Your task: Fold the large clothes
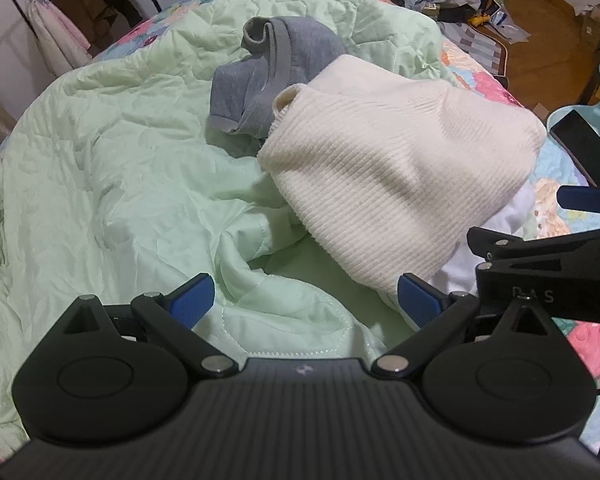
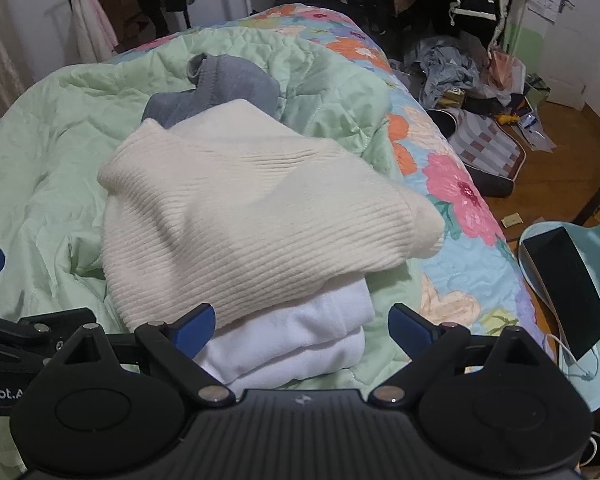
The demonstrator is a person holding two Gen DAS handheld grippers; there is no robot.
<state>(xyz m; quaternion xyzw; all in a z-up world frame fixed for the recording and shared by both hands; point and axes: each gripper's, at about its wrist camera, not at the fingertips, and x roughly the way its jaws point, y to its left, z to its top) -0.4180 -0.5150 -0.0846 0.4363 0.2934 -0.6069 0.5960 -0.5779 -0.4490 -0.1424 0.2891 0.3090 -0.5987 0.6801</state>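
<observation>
A cream ribbed knit sweater (image 1: pixel 384 168) lies folded on the bed, resting on a folded white garment (image 1: pixel 492 236). It also shows in the right wrist view (image 2: pixel 244 216) with the white garment (image 2: pixel 300 340) under its near edge. A grey sweatshirt (image 1: pixel 272 76) lies crumpled behind it (image 2: pixel 228 84). My left gripper (image 1: pixel 306 306) is open and empty over the green quilt, left of the sweater. My right gripper (image 2: pixel 302 328) is open and empty just in front of the white garment. The right gripper's body (image 1: pixel 548 264) shows at the left view's right edge.
A pale green quilt (image 1: pixel 100 184) covers the bed over a floral bedspread (image 2: pixel 456 208). A light blue chair (image 2: pixel 580 264) with a dark tablet (image 2: pixel 564 288) stands at the right. Clutter covers the wooden floor (image 2: pixel 480 80). A clothes rack (image 1: pixel 40 32) stands at the back left.
</observation>
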